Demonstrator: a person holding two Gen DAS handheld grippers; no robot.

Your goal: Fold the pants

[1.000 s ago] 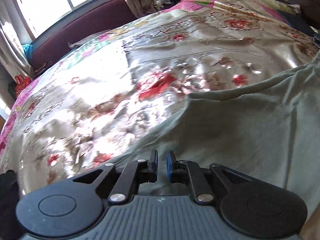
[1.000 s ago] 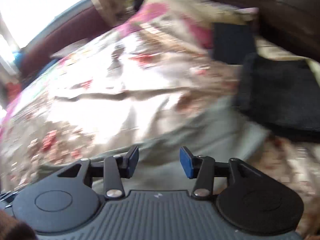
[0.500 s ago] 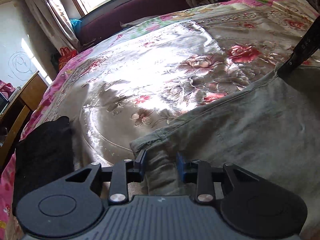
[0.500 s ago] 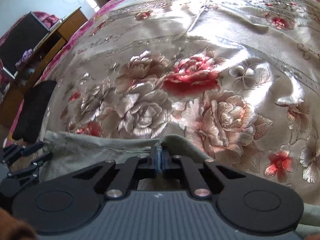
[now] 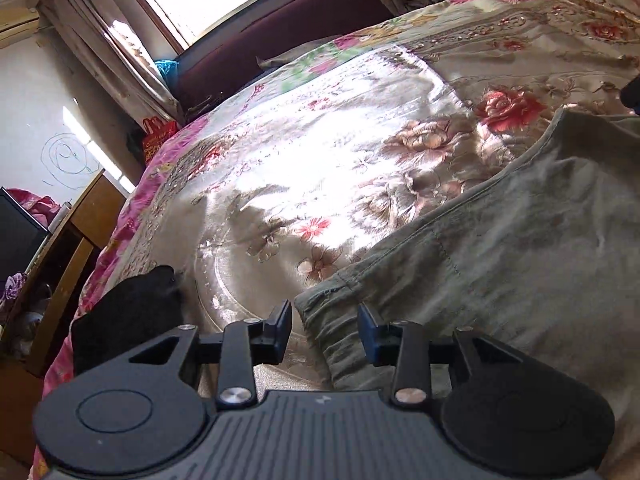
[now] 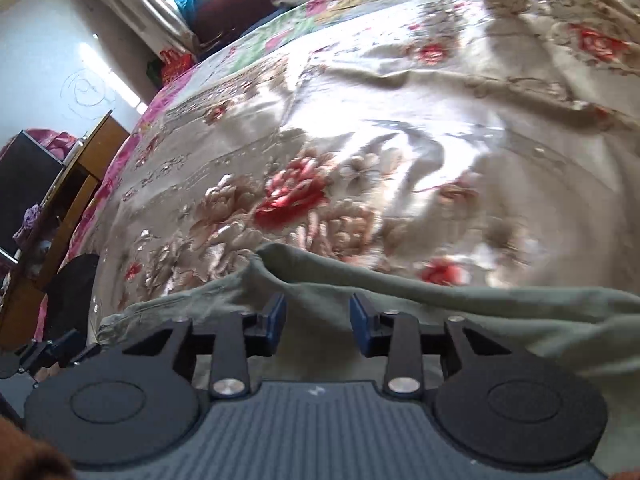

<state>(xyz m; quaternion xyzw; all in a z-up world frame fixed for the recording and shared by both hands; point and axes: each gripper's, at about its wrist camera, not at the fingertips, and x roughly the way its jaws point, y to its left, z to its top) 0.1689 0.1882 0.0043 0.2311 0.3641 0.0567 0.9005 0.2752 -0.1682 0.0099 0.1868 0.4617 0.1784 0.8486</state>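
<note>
Grey-green pants (image 5: 500, 248) lie on a shiny floral bedspread (image 5: 320, 160). In the left wrist view, my left gripper (image 5: 324, 330) is open, its jaws straddling the gathered corner of the pants (image 5: 328, 320) without pinching it. In the right wrist view, my right gripper (image 6: 318, 324) is open just above the pants' far edge (image 6: 360, 280), which lies folded and rumpled. The left gripper's tip also shows in the right wrist view (image 6: 52, 350) at the lower left, by the pants' corner.
A black garment (image 5: 128, 312) lies on the bed's left edge, also in the right wrist view (image 6: 74, 288). A wooden desk (image 5: 68, 248) with a dark screen stands left of the bed. A dark red headboard (image 5: 280, 44) and window lie beyond.
Both grippers have opened: the right, which was shut on the pants' edge half a second ago, let go; the left widened around the corner. The pants now lie on the bed.
</note>
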